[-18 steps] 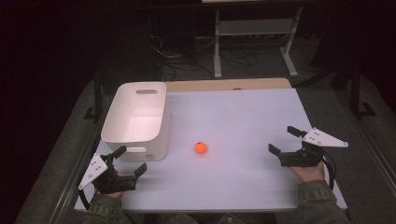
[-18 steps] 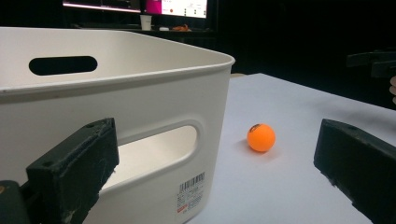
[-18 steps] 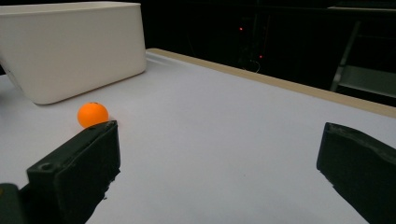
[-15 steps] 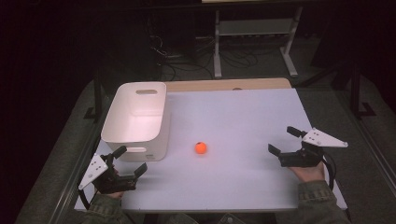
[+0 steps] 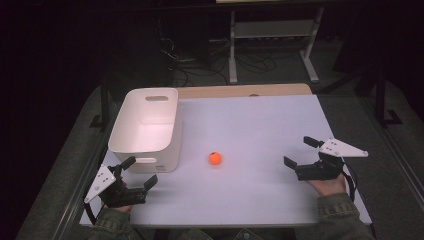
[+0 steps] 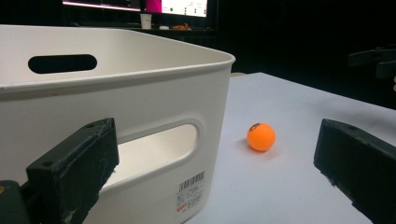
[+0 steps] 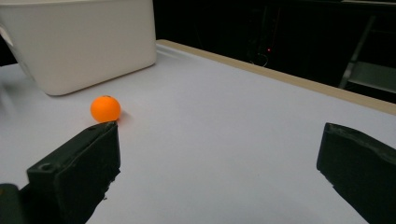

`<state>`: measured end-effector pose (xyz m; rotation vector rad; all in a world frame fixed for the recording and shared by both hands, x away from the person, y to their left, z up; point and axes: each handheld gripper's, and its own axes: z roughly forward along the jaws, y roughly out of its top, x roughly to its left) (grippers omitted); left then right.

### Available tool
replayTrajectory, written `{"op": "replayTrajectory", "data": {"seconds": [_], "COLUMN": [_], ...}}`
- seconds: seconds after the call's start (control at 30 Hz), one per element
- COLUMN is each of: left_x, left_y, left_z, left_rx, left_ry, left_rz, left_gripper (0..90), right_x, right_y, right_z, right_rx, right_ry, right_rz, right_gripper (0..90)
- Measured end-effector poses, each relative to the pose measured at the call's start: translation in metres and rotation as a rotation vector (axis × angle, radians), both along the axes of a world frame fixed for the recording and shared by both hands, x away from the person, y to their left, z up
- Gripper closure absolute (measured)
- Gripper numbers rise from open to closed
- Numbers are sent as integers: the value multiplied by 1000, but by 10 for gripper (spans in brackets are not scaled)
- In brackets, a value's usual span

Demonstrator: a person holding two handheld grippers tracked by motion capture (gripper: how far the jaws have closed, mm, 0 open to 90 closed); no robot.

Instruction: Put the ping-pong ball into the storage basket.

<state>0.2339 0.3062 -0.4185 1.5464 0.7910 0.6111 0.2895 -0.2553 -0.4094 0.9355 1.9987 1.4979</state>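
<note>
A small orange ball (image 5: 215, 158) sits on the white table (image 5: 260, 125) beside a bin (image 5: 145, 125). Likely light, smooth, rolls easily (pinch across its middle). Left claw (image 5: 139, 173) and right claw (image 5: 300, 152) both gape wide, empty.

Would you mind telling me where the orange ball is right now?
In the high view the ball lies on the table, near its middle, just right of the white bin and apart from it.

L gripper (image 5: 134, 176) low at near-left, jaws wide apart, nothing between. R gripper (image 5: 301, 153) at near-right, jaws spread wide too, empty. Both hands gripping from behind, sleeves at bottom edge.
</note>
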Motion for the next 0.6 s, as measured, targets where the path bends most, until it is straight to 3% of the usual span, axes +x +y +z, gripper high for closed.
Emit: {"op": "replayTrajectory", "data": {"seconds": [0.17,0.6], "left_x": [0,-1], "left_y": [0,-1], "left_z": [0,0], "left_rx": [-1,-4], "left_ry": [-1,-4], "left_rz": [1,5], "left_gripper": [0,0], "right_x": [5,14], "right_y": [8,17], "right_z": [2,10], "right_rx": [-41,-83], "right_ry": [52,80], "right_rz": [15,54], "right_gripper": [0,0]}}
